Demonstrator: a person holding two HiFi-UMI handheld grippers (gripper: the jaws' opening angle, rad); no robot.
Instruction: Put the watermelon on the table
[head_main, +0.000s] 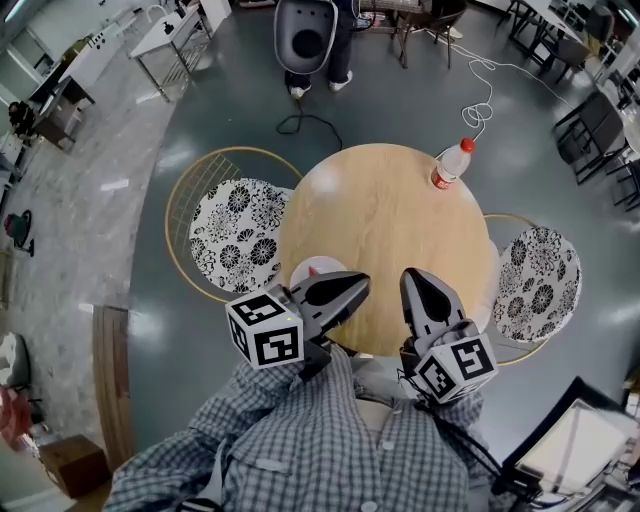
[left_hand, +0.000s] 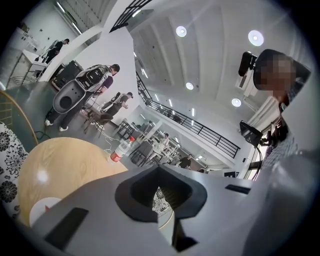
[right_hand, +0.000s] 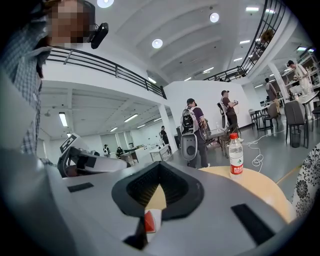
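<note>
Left claw (head_main: 352, 290) is shut and empty at the near edge of the worktop (head_main: 390, 210), a red-and-white piece, likely the watermelon (head_main: 312, 268), already lies on the worktop just beside it, and right claw (head_main: 415, 283) is also shut and empty, so placement looks finished and the next move probably calls only for withdrawal.
</note>
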